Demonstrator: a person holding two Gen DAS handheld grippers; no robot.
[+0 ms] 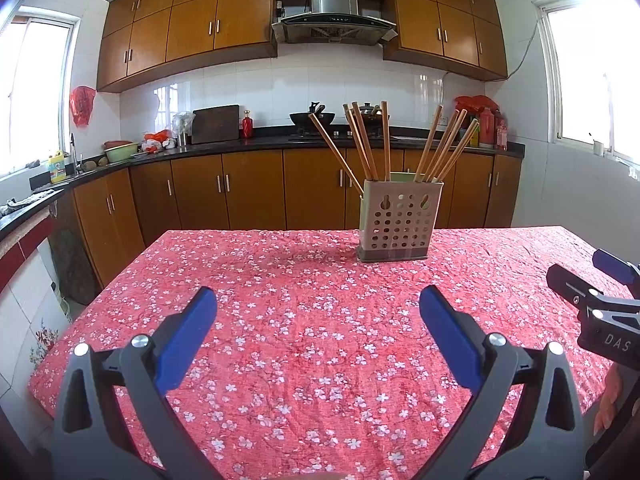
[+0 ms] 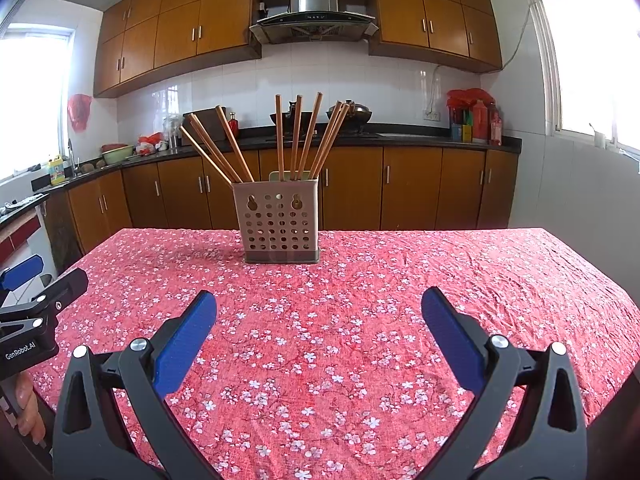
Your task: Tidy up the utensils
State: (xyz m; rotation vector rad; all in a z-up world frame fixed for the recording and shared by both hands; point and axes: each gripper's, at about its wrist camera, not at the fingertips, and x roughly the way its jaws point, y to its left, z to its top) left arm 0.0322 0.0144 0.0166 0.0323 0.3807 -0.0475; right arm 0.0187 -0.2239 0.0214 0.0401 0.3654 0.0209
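A beige perforated utensil holder (image 1: pixel 400 220) (image 2: pixel 280 222) stands upright near the far edge of the table, on a red floral tablecloth (image 1: pixel 300 320) (image 2: pixel 360 320). Several wooden chopsticks (image 1: pixel 370 142) (image 2: pixel 296 136) stick up out of it, fanned left and right. My left gripper (image 1: pixel 318 300) hovers open over the near half of the cloth, nothing between its blue pads. My right gripper (image 2: pixel 320 300) is open too, level with it and empty. Each gripper shows at the edge of the other's view: the right gripper (image 1: pixel 592 280), the left gripper (image 2: pixel 36 280).
Behind the table runs a dark kitchen counter (image 1: pixel 280 144) with wooden cabinets, a wok (image 1: pixel 312 118), a chopping board (image 1: pixel 215 124) and bottles (image 1: pixel 490 128). A sink area (image 1: pixel 72 164) lies at the left. A person's hand (image 2: pixel 28 408) holds the left gripper's handle.
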